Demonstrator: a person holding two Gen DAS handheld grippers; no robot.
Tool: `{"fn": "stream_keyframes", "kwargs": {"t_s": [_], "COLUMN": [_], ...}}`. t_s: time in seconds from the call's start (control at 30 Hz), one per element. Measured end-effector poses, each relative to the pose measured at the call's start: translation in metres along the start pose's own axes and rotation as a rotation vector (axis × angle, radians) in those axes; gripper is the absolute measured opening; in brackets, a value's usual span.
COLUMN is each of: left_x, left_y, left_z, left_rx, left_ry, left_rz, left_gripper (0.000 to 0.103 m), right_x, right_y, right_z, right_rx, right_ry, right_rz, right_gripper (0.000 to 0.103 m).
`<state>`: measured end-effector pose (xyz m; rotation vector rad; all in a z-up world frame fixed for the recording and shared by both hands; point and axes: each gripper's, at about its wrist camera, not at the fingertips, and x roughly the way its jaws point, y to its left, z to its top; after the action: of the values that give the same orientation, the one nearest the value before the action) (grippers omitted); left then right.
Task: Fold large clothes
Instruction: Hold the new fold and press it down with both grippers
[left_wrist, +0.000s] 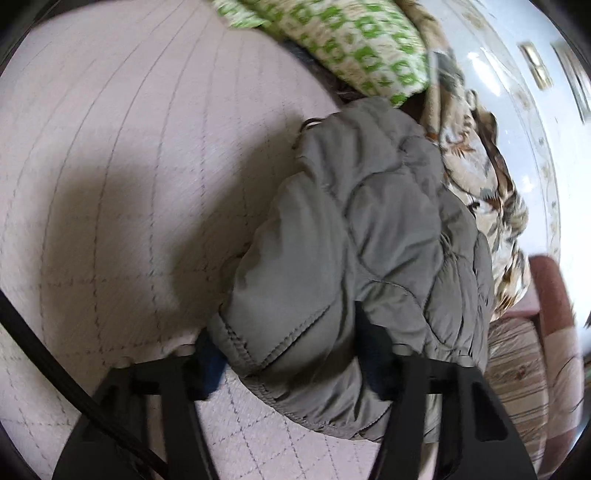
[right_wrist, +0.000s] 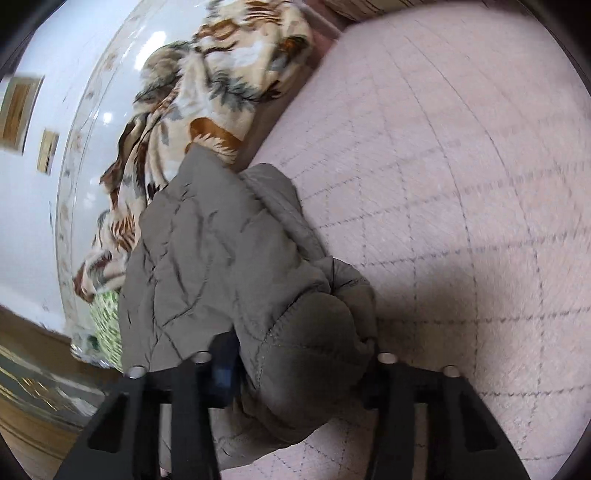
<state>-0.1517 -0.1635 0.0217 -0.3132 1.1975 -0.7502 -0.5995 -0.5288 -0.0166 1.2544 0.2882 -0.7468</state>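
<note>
Grasp step: each hand-held gripper, left and right, clamps the quilted jacket hem at frame bottom; next we judge a lift-and-fold across the bed.

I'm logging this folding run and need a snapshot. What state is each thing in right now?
Grey quilted jacket: bunched on the pink bedspread, an edge in each gripper.
Left gripper: shut on a stitched jacket edge.
Right gripper: shut on a padded jacket fold.
Pink bedspread: spread flat.
Floral blanket: crumpled beyond the jacket.
Green-patterned cloth: heaped at the far edge.
</note>
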Motion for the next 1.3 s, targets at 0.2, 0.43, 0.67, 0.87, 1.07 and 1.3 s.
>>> {"fn": "stream_keyframes", "kwargs": {"t_s": [0.2, 0.43, 0.67, 0.87, 1.07, 1.3], "left_x": [-0.008, -0.02, -0.038, -0.055, -0.071, -0.099], "left_y": [-0.027, -0.049, -0.062, -0.073, -0.079, -0.074], "left_z": [0.0, -0.002, -0.005, -0.005, -0.007, -0.026], "left_rx": [0.159, 0.296, 0.366, 0.393, 0.413, 0.43], "left_ry": [-0.066, -0.146, -0.219, -0.283, -0.302, -0.29], "left_rz": [0.091, 0.166, 0.182, 0.166, 0.155, 0.122], "left_gripper": [0.038, 0.035, 0.035, 0.035, 0.035, 0.035], "right_x": [-0.009, -0.021, -0.035, -0.048, -0.067, -0.097], "right_y": [0.031, 0.062, 0.095, 0.123, 0.141, 0.142], "right_z": [-0.007, -0.015, -0.03, -0.047, -0.06, -0.068], "right_rx": [-0.187, -0.364, -0.563, -0.712, -0.802, -0.818], "right_ry": [-0.05, -0.116, -0.198, -0.278, -0.327, -0.324], "right_rz": [-0.104, -0.174, -0.235, -0.266, -0.265, -0.243], "right_gripper": [0.035, 0.032, 0.031, 0.029, 0.029, 0.029]}}
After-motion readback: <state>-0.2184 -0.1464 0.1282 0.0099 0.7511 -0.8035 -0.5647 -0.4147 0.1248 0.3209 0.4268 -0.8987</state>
